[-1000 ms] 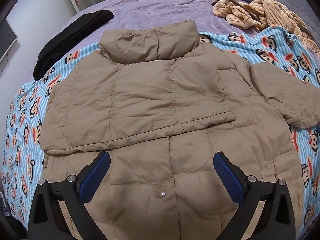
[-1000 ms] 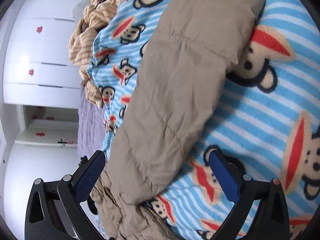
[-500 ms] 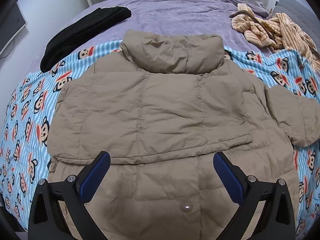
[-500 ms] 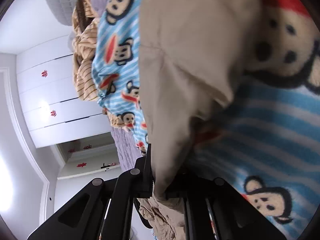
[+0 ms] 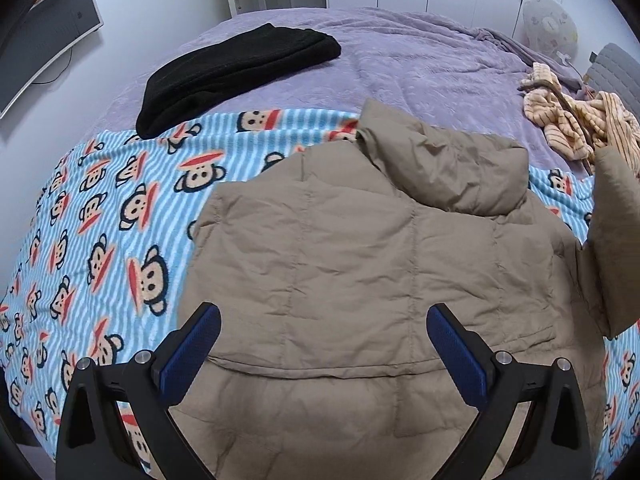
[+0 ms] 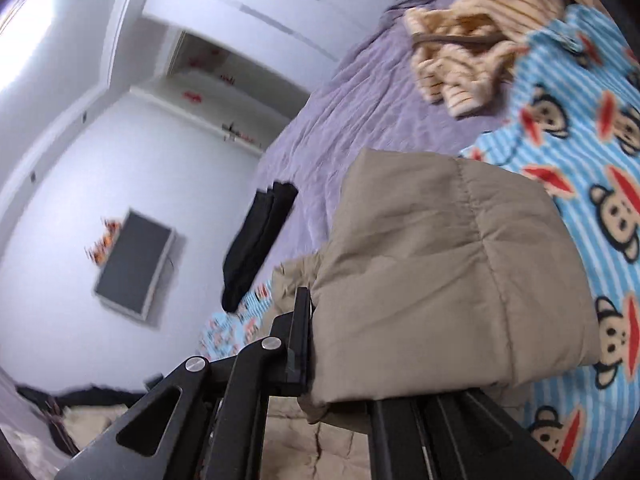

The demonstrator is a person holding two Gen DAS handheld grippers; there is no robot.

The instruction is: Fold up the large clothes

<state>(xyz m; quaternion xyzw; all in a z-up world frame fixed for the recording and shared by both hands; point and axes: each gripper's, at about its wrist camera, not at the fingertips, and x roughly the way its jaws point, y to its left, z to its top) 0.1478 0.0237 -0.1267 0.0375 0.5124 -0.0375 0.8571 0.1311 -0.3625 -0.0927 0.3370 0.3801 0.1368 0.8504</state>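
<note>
While the right gripper point(image 6: 320, 344) clamps the jacket sleeve point(image 6: 440, 272), the left gripper point(image 5: 320, 344) gapes.

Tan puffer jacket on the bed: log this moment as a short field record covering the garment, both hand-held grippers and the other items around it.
garment: tan puffer jacket, spread on the monkey-print blanket
sleeve: sleeve lifted off the blanket
right hand-held gripper: right hand-held gripper shut on the sleeve
left hand-held gripper: left hand-held gripper open above the jacket, holding nothing
other items: black garment and striped clothing on the purple bedspread
</note>
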